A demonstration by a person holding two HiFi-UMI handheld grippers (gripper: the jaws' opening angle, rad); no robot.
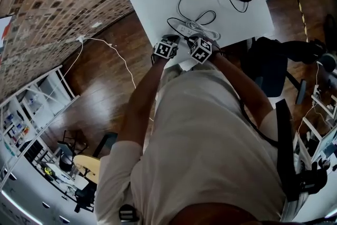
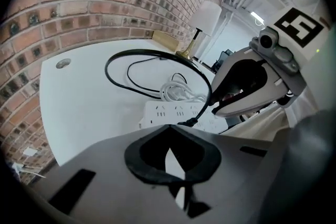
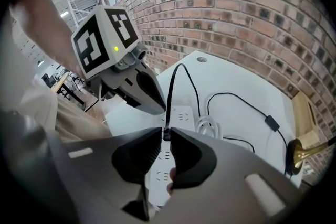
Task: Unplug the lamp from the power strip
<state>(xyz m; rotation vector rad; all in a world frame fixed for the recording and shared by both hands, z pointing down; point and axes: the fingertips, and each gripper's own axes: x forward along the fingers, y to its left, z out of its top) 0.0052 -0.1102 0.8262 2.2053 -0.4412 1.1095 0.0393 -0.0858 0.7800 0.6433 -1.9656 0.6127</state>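
No legible text, brand or number. Only signs: black-and-white square markers on the left gripper's cube [image 1: 166,49] and the right gripper's cube [image 1: 200,50] — coded patterns, not characters. Power strip [image 2: 168,112] ahead of the jaws — nothing readable.

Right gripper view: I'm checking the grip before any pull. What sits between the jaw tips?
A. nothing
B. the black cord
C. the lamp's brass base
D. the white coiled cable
B: the black cord runs down into the right gripper and is pinched between its jaw tips, just above the white power strip.
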